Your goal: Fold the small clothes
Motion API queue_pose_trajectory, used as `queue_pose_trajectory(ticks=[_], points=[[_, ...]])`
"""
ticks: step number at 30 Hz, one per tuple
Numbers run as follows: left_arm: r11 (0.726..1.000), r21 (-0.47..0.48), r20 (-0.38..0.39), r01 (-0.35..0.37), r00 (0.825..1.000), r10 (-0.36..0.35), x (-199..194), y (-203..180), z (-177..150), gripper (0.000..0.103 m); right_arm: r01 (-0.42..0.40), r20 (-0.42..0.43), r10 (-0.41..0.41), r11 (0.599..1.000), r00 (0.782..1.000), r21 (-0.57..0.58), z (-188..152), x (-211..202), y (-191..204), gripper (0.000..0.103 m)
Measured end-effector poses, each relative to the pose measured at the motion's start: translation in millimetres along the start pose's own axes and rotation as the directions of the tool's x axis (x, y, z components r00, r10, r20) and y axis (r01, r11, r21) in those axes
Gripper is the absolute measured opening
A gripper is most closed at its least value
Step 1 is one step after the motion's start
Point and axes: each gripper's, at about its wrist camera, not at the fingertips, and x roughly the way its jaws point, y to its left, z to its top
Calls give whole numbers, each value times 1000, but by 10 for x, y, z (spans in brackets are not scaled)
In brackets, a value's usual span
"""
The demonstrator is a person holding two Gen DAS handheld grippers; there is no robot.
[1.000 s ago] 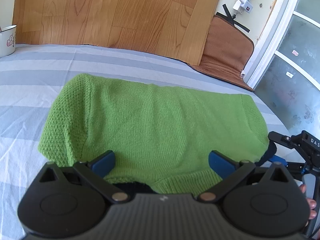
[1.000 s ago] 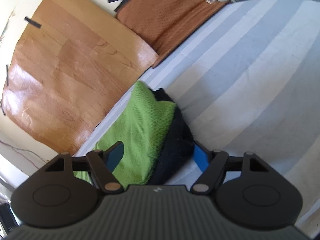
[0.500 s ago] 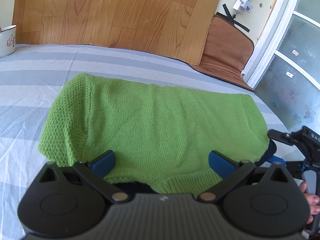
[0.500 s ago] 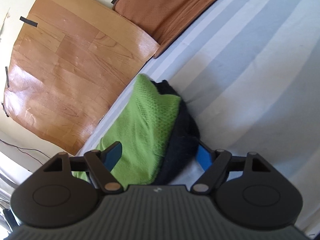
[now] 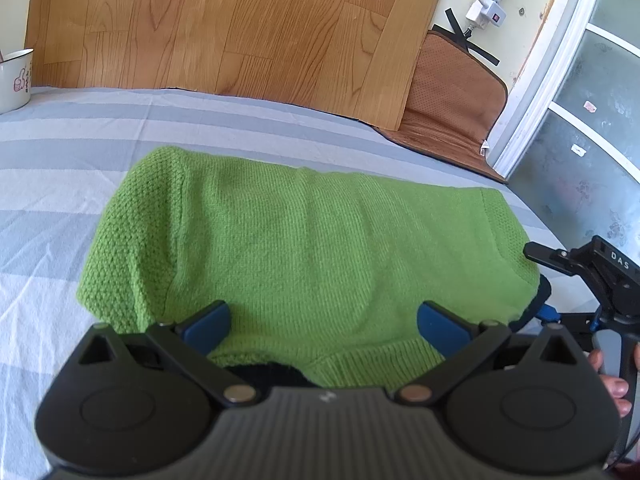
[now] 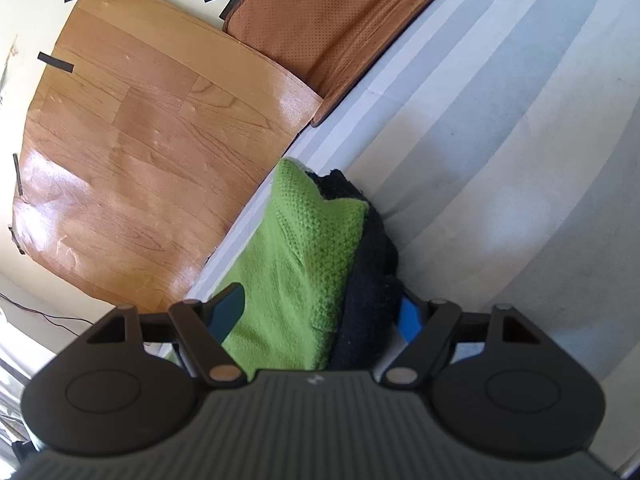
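A folded green knit sweater (image 5: 312,248) lies on the striped bed sheet (image 5: 60,168), with a dark layer (image 5: 268,372) showing under its near hem. My left gripper (image 5: 322,322) is open, its jaws wide apart over the near hem. My right gripper (image 6: 320,312) is open at the sweater's right end, its jaws astride the green fold (image 6: 296,248) and the black layer (image 6: 368,264). The right gripper also shows at the right edge of the left wrist view (image 5: 592,276).
A wood-pattern board (image 5: 224,24) and a brown mat (image 5: 452,92) lean on the wall behind the bed. A white enamel mug (image 5: 14,80) stands at the far left. A glass door (image 5: 592,120) is at the right.
The right gripper has tilted and moved a little closer along the sweater's end. The left gripper and the sweater have stayed put.
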Motion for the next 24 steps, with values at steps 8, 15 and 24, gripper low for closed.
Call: queue_pose_trajectory(ticks=[8,15,24], points=[[1000,2,-4,-3,1000,3,-4,-4,4,103,14,-12,-14,1000,1000,-10,-60,21,-46,32],[1000,3,-6,-5,1000,5,1,-7,9,103,-27,-18,28,996,999,84,-24,21,-149,40],[1000,3,-7,3,1000,-3,-12,18,7,103,8,19,-9,997,1000,74,-53,-42,-93,49]])
